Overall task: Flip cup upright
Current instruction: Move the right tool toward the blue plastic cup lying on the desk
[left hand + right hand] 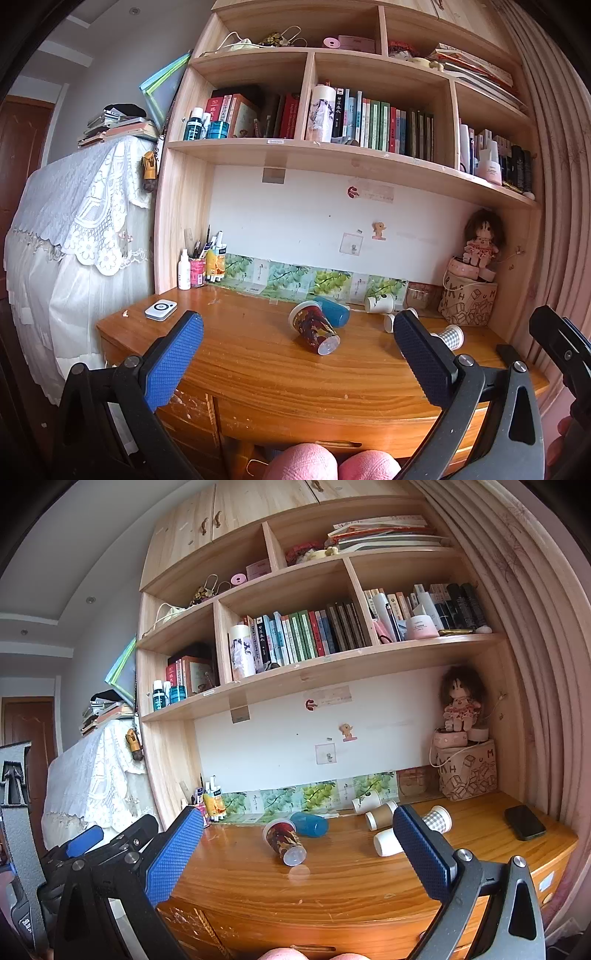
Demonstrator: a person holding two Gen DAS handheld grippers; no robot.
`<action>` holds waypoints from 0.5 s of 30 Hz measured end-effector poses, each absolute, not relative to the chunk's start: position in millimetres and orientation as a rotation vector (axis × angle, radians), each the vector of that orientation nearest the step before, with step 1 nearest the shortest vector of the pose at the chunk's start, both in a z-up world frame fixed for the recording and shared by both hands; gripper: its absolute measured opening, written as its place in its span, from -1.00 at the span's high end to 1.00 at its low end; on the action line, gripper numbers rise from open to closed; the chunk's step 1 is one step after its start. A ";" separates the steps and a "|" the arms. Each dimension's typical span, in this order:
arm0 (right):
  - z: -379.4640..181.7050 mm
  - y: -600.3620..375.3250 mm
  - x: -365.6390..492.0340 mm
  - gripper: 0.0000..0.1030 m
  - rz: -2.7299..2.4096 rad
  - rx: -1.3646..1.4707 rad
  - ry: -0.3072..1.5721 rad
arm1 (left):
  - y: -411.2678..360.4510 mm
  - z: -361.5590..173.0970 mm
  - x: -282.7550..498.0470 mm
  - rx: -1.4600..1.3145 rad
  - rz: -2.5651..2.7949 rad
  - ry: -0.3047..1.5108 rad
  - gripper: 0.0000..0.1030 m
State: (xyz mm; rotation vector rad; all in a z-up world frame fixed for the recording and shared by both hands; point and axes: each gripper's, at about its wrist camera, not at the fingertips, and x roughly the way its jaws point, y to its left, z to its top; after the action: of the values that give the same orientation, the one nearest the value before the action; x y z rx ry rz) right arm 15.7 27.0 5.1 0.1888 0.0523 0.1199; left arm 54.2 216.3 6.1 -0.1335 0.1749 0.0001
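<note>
- In the left wrist view, centre of frame: patterned red cup [314, 329] lying on its side on the wooden desk [280, 373], mouth toward upper left, clear base toward lower right, touching or just beside a blue cup [335, 310] behind it.
- At the bottom of that frame: left gripper [297, 356] spread wide, nothing between the fingers, held short of the desk edge and well apart from every cup.
- To the right of centre: more tipped cups, a white printed one [379, 303] by the back wall and a checked one [452, 335] partly hidden behind the right finger.
- Best approach, as a judgement: straddle the red cup across its middle, fingers on the two curved flanks, clear of the blue cup, then close gently, since a thin cup may buckle or roll away.
- In the right wrist view, just left of centre: same red cup [285, 840] on its side, base nearest the camera, blue cup [310, 825] behind.
- Along the bottom: right gripper [297, 851] also wide apart and empty, still outside the desk edge.
- Right of centre: brown sleeved cup [381, 814], plain white cup [387, 842], and a dark phone [525, 822] at far right, worth avoiding on any swing.
- After the grasp: lift a little before rotating base-down, then set flat on bare wood.
</note>
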 end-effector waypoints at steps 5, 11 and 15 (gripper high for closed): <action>3.1 29.2 21.1 -1.00 0.147 0.187 0.069 | 218.5 3.3 58.0 -0.142 0.005 0.197 -0.99; 2.9 32.5 35.4 -1.00 0.166 0.164 0.093 | 221.5 -0.1 67.1 -0.155 0.024 0.227 -0.99; 3.5 35.5 52.6 -1.00 0.189 0.140 0.120 | 219.6 -6.4 77.2 -0.140 0.034 0.264 -0.99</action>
State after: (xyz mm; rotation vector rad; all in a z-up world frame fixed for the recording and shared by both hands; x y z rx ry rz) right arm 52.6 35.5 3.5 0.1398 0.1204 0.1886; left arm 77.2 219.6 -6.4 -0.1403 0.2637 0.0337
